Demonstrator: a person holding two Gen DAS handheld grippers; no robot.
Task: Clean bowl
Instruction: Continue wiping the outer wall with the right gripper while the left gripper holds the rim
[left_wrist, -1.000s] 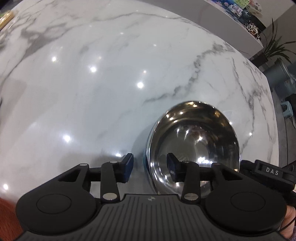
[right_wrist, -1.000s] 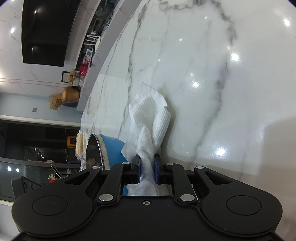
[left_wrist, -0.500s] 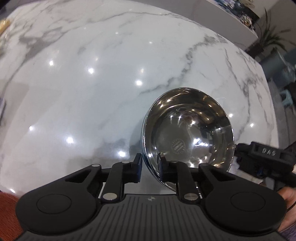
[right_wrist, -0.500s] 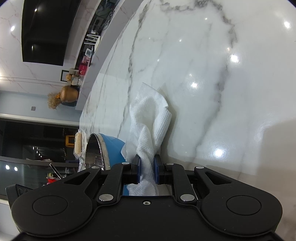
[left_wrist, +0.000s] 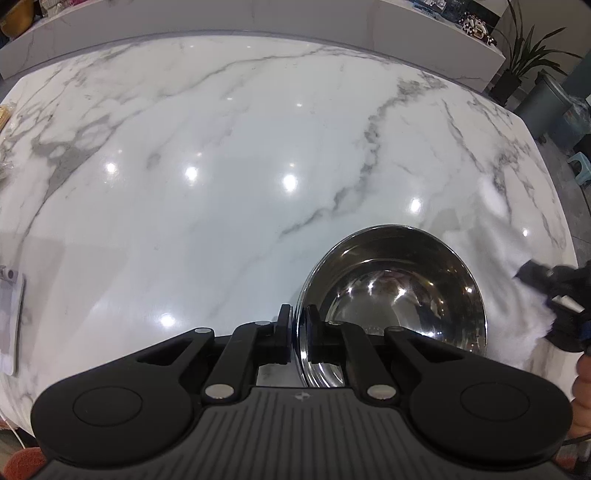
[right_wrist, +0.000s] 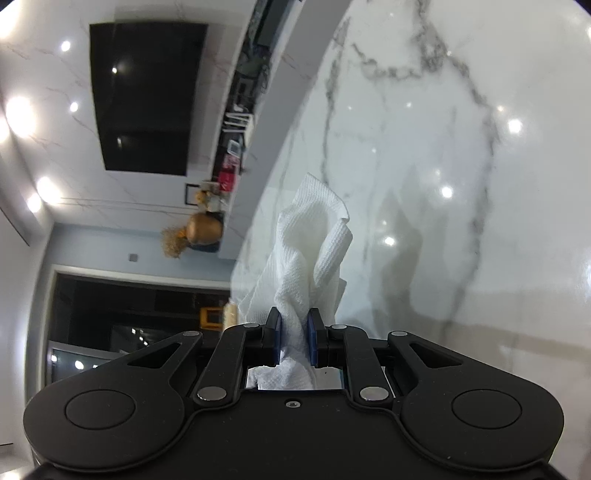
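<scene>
A shiny steel bowl (left_wrist: 399, 291) with a blue outside rests on the white marble counter (left_wrist: 221, 166). My left gripper (left_wrist: 298, 332) is shut on the bowl's near-left rim, one finger outside the wall and one inside. In the right wrist view my right gripper (right_wrist: 294, 338) is shut on a crumpled white paper towel (right_wrist: 310, 251), which sticks up and forward from the blue pads. The same towel shows blurred at the right of the left wrist view (left_wrist: 491, 266), beside the bowl, with the right gripper's black body (left_wrist: 554, 295) behind it. The bowl is out of the right wrist view.
A flat pale object (left_wrist: 9, 317) lies at the counter's left edge. A raised marble ledge (left_wrist: 258, 18) runs along the far side. Beyond the right corner stand a potted plant (left_wrist: 517, 59) and a grey bin (left_wrist: 543, 107). A hand (left_wrist: 581, 376) shows at the right edge.
My left gripper's jaws closed from wide apart onto the bowl's rim. The right gripper with the towel lifted and tilted up, so the bowl dropped out of its view.
</scene>
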